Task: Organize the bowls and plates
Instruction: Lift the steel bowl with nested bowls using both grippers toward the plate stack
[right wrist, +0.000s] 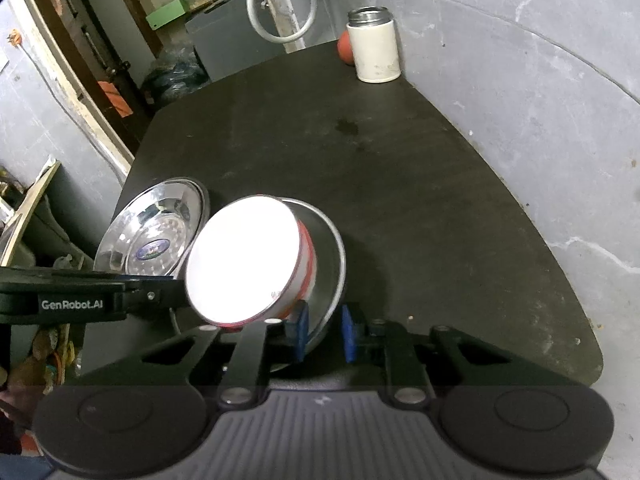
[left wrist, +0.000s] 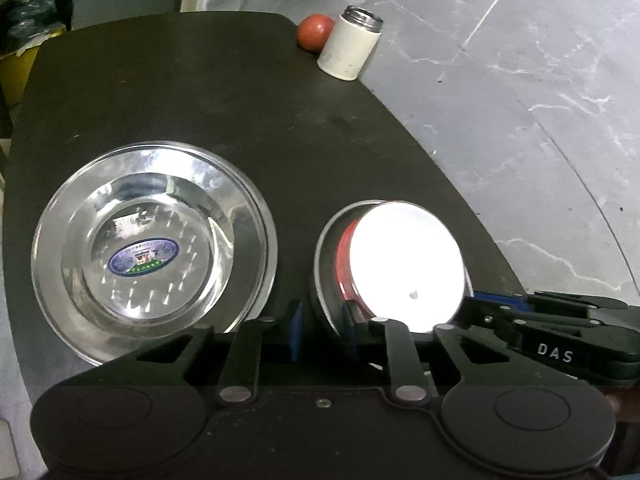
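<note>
With both grippers clamped on opposite rims of the tilted steel bowl [right wrist: 324, 264] — left gripper [left wrist: 322, 328], right gripper [right wrist: 324, 332] — the steel plate [left wrist: 154, 248] lies beside it near the table [left wrist: 200, 100] edge.

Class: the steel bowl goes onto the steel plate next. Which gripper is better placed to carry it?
Probably right: the right gripper straddles the rim of the steel bowl on the side away from the steel plate, while the left gripper reaches in across the plate's near edge.

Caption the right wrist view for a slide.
Both grippers straddle a steel bowl's rim, white bowl nested inside.
</note>
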The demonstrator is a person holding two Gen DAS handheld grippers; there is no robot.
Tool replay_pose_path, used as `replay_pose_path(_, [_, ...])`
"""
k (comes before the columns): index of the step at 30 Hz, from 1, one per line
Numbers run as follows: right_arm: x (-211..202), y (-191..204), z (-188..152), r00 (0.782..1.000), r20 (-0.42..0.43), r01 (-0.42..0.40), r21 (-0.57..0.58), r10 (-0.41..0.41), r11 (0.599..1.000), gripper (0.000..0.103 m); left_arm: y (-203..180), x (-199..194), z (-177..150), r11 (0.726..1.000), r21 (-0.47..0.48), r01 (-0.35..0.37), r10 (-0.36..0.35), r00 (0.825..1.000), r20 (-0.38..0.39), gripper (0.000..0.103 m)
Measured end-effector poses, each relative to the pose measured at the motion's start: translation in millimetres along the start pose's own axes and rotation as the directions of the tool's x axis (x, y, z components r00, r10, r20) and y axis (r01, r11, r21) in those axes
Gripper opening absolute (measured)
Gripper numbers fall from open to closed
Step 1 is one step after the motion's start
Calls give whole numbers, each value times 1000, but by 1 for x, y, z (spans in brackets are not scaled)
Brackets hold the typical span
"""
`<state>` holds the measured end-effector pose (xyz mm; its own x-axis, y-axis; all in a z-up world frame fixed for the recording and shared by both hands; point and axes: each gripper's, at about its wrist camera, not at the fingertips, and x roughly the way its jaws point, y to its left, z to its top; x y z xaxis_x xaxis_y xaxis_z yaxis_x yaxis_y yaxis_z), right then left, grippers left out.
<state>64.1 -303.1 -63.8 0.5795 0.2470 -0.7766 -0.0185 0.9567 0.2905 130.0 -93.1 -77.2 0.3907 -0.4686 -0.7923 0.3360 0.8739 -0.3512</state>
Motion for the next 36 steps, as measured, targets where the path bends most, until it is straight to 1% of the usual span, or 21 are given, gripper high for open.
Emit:
replay_pose_path(1, [0,1,0,1000,1,5,-7,-5,1000,20,0,0,0,1000,7,4,-4,1000,1,17])
replay_pose_path(4, [1,-1,1,1000,-1,-4,4,4,1000,20,-2,2,1,1000,20,4,-4,1000,7,17])
replay_pose_path(6, [2,-2,2,1000,-8,-16,22,16,1000,23,-1,3,2,1000,17,11,-11,1000,11,16])
replay_pose_path(10, [5,-1,2,1000,-16,-16,27,17,1000,25,2,4,4,1000,15,25,-25,1000,16,15])
replay_pose_path(21, [5,-7,-1,999,7,-37,71,37,997,23,5,5,4,999,30,41,-42,998,37,15])
replay_pose_path(28, [3,-6,-3,1000,18,-26,68,25,997,22,5,5,4,998,17,53,-53,998,32,14])
replay_pose_path(36, [-1,-5,-6,999,34,-20,68,18,997,22,5,6,6,998,26,59,-60,998,25,15])
